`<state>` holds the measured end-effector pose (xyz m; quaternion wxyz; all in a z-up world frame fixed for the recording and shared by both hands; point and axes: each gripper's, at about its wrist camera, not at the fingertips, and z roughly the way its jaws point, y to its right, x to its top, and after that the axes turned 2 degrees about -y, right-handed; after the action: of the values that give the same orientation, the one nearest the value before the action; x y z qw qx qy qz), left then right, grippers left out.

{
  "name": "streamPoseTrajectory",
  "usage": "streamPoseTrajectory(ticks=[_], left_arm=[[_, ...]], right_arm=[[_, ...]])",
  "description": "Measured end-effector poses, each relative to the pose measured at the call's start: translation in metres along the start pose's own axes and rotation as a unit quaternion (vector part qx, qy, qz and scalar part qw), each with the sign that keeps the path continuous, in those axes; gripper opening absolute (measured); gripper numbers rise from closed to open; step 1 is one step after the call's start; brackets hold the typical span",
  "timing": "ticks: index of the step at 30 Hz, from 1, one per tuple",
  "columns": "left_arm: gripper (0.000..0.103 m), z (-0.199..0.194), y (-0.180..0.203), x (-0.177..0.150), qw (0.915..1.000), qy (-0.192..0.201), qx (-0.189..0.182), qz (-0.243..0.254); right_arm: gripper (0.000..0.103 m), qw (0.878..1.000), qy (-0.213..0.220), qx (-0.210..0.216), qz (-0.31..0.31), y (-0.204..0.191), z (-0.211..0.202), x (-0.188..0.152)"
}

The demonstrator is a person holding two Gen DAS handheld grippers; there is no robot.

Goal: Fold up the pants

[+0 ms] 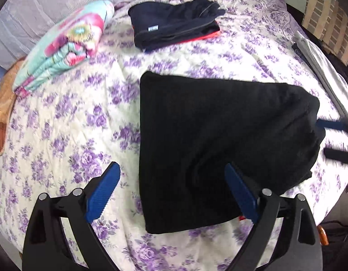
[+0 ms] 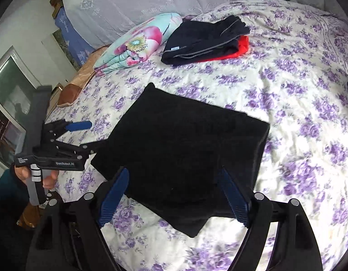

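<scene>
The folded pants (image 1: 214,140) were plain black. The bedspread (image 1: 67,135) was cream, printed with purple flowers. The pile of clothes (image 1: 174,24) behind was navy over a red-orange layer, with a small pale label, perhaps light blue. The folded blanket (image 1: 67,45) showed turquoise with pink blooms. Both tools had blue fingers (image 1: 103,192) on black frames.

Pants: black pants (image 2: 185,153) folded flat on the floral bed (image 2: 298,103)
Right tongs (image 2: 174,201): spread wide above the near edge (gripping nothing)
Left tongs (image 2: 88,135): open, left of the fabric
</scene>
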<state>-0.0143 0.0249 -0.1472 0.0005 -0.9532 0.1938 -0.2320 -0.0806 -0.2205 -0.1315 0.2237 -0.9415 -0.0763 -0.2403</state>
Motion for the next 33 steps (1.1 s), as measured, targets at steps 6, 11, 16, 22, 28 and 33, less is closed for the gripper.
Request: streamPoseTrajectory(ticks=[6, 11, 16, 22, 28, 33], left_arm=[[0.091, -0.040, 0.026, 0.022, 0.9978, 0.032, 0.054, -0.024], [0.098, -0.082, 0.036, 0.050, 0.9937, 0.080, 0.074, -0.023], [0.098, -0.116, 0.031, 0.076, 0.9889, 0.120, 0.078, -0.040], [0.098, -0.122, 0.025, 0.077, 0.9886, 0.130, 0.062, -0.043], [0.098, -0.119, 0.021, 0.075, 0.9892, 0.131, 0.054, -0.036], [0.098, -0.120, 0.019, 0.077, 0.9889, 0.137, 0.051, -0.028]], right_arm=[[0.083, 0.996, -0.073, -0.044, -0.030, -0.007, 0.008, -0.013], [0.083, 0.995, 0.061, -0.080, -0.004, -0.021, -0.082, 0.040], [0.100, 0.943, 0.264, -0.203, -0.011, -0.061, -0.171, 0.059], [0.100, 0.934, 0.249, -0.253, 0.033, -0.071, -0.139, 0.039], [0.099, 0.944, 0.183, -0.275, -0.014, -0.099, -0.110, 0.030], [0.099, 0.959, 0.173, -0.223, 0.029, -0.103, -0.111, 0.027]])
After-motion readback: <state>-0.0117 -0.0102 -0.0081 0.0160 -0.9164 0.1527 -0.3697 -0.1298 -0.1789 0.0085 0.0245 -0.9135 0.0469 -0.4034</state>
